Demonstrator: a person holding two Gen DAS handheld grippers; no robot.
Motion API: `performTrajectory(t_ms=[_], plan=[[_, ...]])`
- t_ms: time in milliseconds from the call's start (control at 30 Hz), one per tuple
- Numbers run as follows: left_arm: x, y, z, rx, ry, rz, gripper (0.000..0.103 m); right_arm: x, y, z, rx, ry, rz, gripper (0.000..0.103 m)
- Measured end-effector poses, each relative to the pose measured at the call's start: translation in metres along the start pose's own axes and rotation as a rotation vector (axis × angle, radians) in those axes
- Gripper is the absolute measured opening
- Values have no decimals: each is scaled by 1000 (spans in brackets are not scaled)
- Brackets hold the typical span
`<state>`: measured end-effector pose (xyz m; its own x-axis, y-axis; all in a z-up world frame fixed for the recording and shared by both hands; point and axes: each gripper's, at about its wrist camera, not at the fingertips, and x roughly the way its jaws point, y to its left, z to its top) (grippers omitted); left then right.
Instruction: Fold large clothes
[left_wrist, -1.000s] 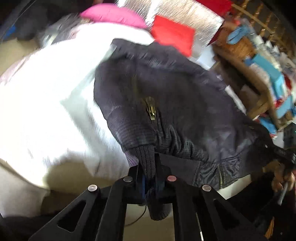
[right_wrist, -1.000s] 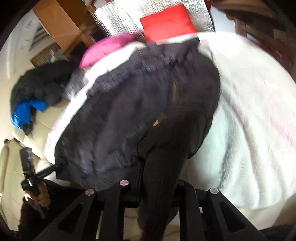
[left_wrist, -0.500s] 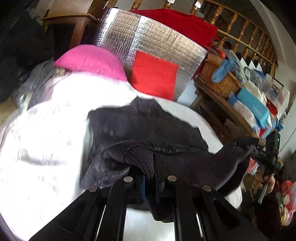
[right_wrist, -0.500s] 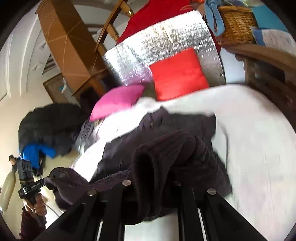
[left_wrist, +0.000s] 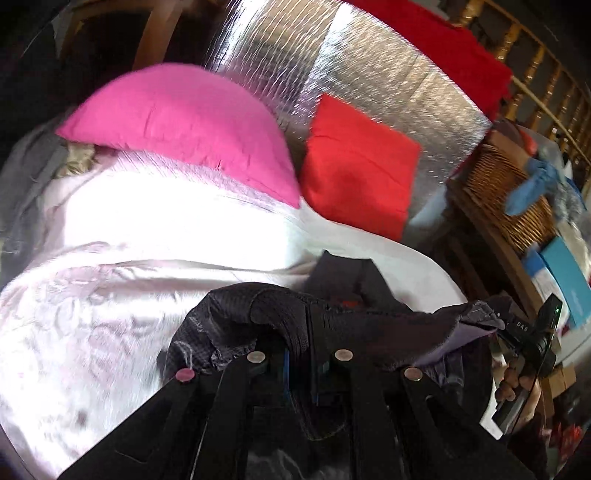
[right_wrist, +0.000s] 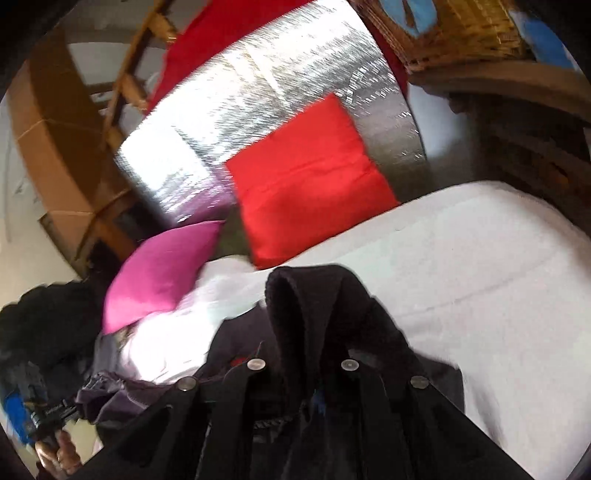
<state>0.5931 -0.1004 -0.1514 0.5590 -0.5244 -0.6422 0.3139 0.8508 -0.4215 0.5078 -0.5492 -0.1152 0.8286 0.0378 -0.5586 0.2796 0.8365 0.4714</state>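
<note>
A dark jacket (left_wrist: 354, 325) with ribbed knit hem lies on the white bedspread (left_wrist: 110, 314), bunched close in front of both cameras. My left gripper (left_wrist: 301, 362) is shut on the ribbed hem at one bottom corner. My right gripper (right_wrist: 303, 369) is shut on the other ribbed corner (right_wrist: 295, 306), which drapes over its fingers. The jacket hem stretches between the two grippers; the right gripper (left_wrist: 524, 343) shows at the right edge of the left wrist view, and the left gripper (right_wrist: 55, 413) at the lower left of the right wrist view.
A pink pillow (left_wrist: 184, 125) and a red pillow (left_wrist: 358, 166) lean on a silver foil board (left_wrist: 369, 74) at the bed's head. A wicker basket (left_wrist: 509, 195) on a wooden shelf stands to the right. Dark clothes (right_wrist: 44, 325) are piled left of the bed.
Both grippers have carried the jacket's bottom hem up and toward the pillows, folding the spread jacket over itself. The views now look toward the head of the bed.
</note>
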Motion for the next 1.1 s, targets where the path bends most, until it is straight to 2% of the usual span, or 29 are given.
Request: performTrajectory(t_ms=[133, 300, 367, 433, 467, 500, 533, 567, 600, 633, 700, 733, 767, 833, 867, 933, 967, 1100], plan=[[52, 17, 6, -16, 26, 28, 9, 50, -26, 6, 74, -5, -67, 10], [91, 38, -5, -35, 20, 31, 11, 96, -65, 2, 186, 17, -80, 11], [102, 39, -12, -36, 29, 48, 12, 109, -79, -4, 228, 45, -57, 14], [105, 41, -14, -43, 30, 43, 13, 110, -98, -7, 335, 63, 32, 20], [103, 42, -14, -55, 30, 27, 13, 105, -108, -8, 403, 63, 89, 31], [98, 45, -13, -81, 36, 2, 14, 98, -121, -8, 489, 58, 140, 54], [90, 49, -11, -118, 46, -31, 15, 89, -133, -9, 571, 44, 182, 70], [84, 54, -10, -154, 48, -49, 18, 76, -143, -11, 629, 15, 215, 82], [74, 59, -8, -198, 32, -58, 26, 61, -150, -12, 656, -24, 226, 82], [64, 62, -7, -228, 1, -50, 46, 48, -154, -11, 657, -44, 220, 82], [26, 71, -8, -304, -139, 6, 78, 13, -157, -12, 614, -46, 210, 82], [5, 74, -14, -342, -201, 8, 78, -3, -157, -15, 594, -44, 218, 82], [-8, 74, -20, -358, -196, 0, 78, -17, -156, -18, 576, -41, 222, 82], [-29, 65, -38, -343, -143, -8, 78, -54, -155, -30, 537, -41, 223, 82], [-40, 57, -53, -324, -118, 12, 78, -71, -155, -40, 529, -38, 222, 82], [-59, 41, -86, -291, -91, 57, 79, -96, -158, -59, 545, -12, 235, 82], [-73, 31, -112, -278, -88, 56, 79, -102, -156, -69, 562, -1, 257, 82], [-93, 15, -188, -326, -28, 29, 82, -130, -139, -128, 609, 56, 319, 82]])
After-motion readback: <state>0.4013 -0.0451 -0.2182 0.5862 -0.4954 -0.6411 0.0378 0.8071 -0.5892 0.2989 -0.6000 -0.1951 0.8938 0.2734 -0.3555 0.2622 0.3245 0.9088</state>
